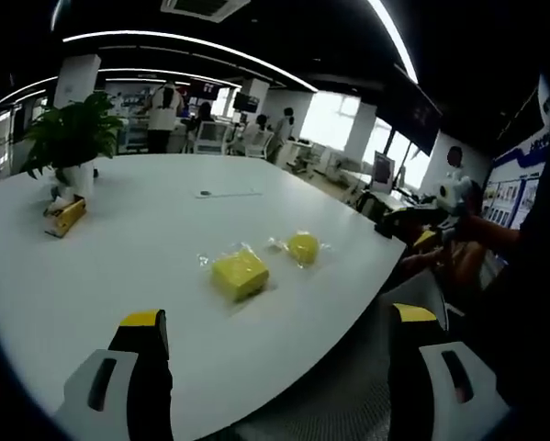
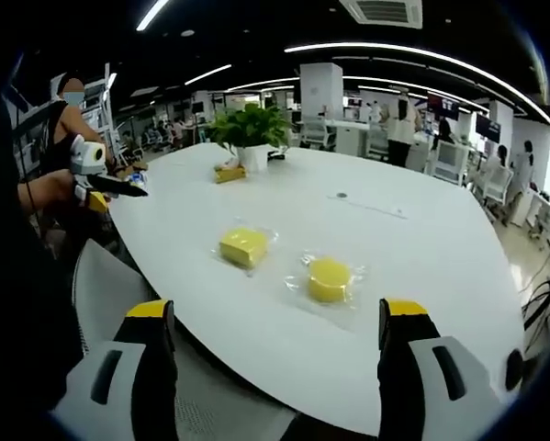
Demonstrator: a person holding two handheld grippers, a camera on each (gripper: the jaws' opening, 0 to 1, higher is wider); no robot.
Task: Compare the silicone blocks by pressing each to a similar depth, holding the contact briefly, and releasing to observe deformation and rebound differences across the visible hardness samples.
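Right gripper view | square block (image 2: 243,246), round block (image 2: 329,278) near table (image 2: 421,266) edge

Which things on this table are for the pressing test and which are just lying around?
For the job:
square yellow block
round yellow block
left hand-held gripper, open
right hand-held gripper, open

Lying about:
potted plant
yellow box by the plant

Both views from the table (image 1: 118,266) edge, shared blocks (image 2: 244,246) ahead.
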